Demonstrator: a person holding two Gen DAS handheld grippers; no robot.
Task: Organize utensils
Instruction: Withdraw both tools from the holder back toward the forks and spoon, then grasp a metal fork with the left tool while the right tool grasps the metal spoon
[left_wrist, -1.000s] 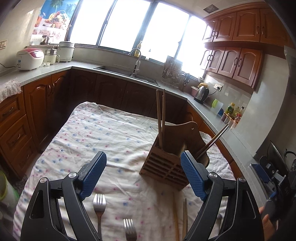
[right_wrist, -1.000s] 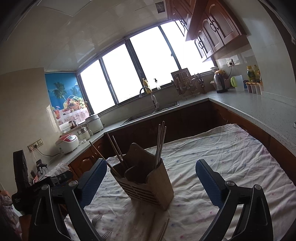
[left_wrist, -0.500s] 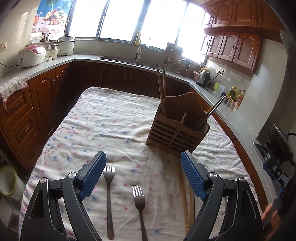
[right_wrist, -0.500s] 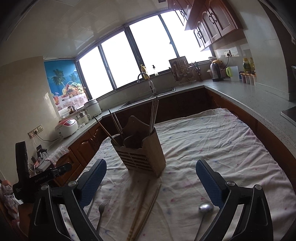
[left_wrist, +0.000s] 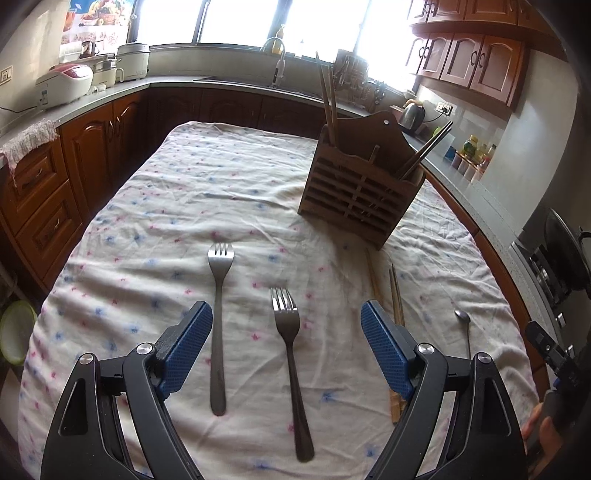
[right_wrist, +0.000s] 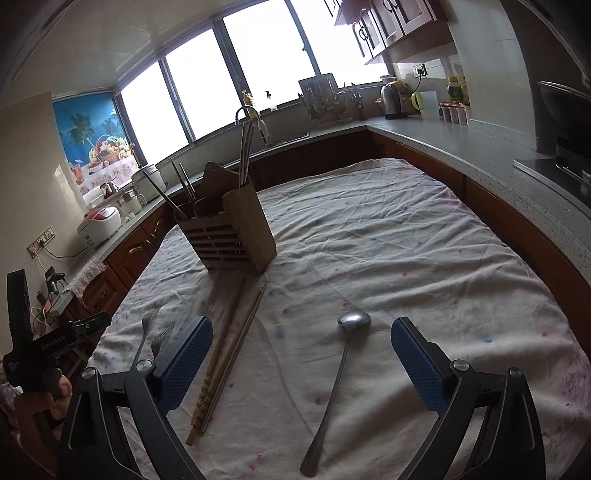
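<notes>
Both grippers hang over a cloth-covered table (left_wrist: 155, 206) with jaws spread wide and nothing between the pads. Left gripper (left_wrist: 286, 347) points down at two forks lying side by side, tines away from the camera: the left fork (left_wrist: 218, 314) lies just beside the left pad, the right fork (left_wrist: 290, 354) sits midway between the fingers. Neither is touched.

Right gripper (right_wrist: 301, 360) hovers above a spoon (right_wrist: 341, 363), bowl away from the camera, handle running back toward the lower edge, between the fingers but not gripped. Just beside its left pad lies a bundle of chopsticks (right_wrist: 231, 345), slanting up toward a wooden holder (right_wrist: 236, 230).

This holder stands upright on the cloth beyond the loose utensils, with several chopsticks (right_wrist: 245, 147) standing in its compartments. A hand (right_wrist: 33, 402) grips the left gripper's handle at the left edge of the right view. Kitchen counters (right_wrist: 461, 147) surround the table.
</notes>
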